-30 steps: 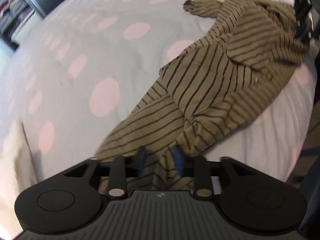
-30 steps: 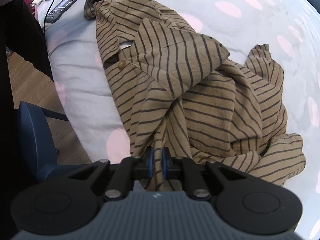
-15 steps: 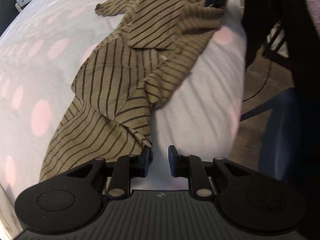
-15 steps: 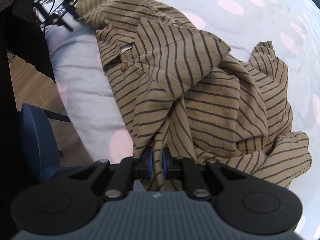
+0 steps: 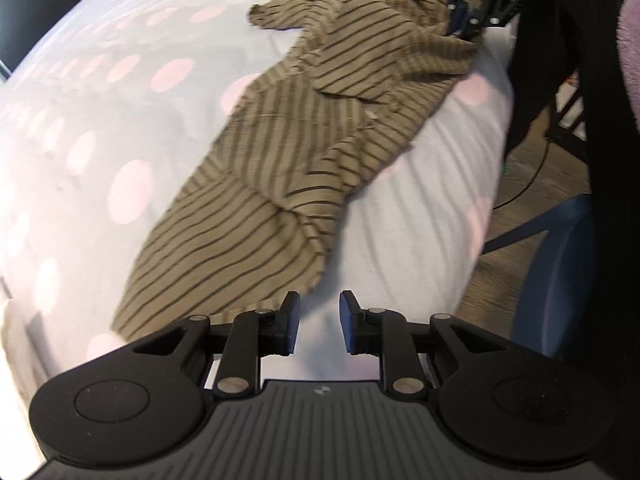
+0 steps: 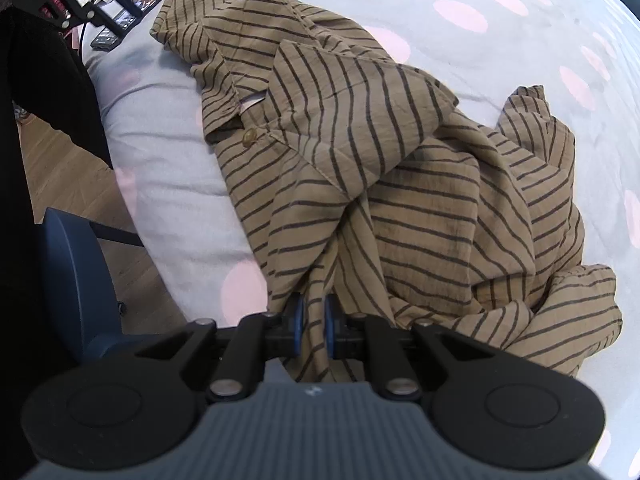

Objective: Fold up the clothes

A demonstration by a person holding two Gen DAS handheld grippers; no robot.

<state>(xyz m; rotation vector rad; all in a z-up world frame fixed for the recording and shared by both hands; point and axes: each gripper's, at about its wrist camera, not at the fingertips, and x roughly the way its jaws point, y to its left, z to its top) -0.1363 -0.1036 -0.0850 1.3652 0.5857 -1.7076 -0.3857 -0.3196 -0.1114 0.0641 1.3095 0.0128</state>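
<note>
Striped shirt lies crumpled along the spotted bed's near edge; right gripper pinches a bunched fold of it between nearly closed pads, left gripper hangs just off the hem, jaws opening, nothing between them

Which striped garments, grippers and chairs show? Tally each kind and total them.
Striped shirt: 1
Grippers: 2; left gripper opening, nothing between its jaws; right gripper shut on the shirt
Blue chair: 1
Total: 4
</note>
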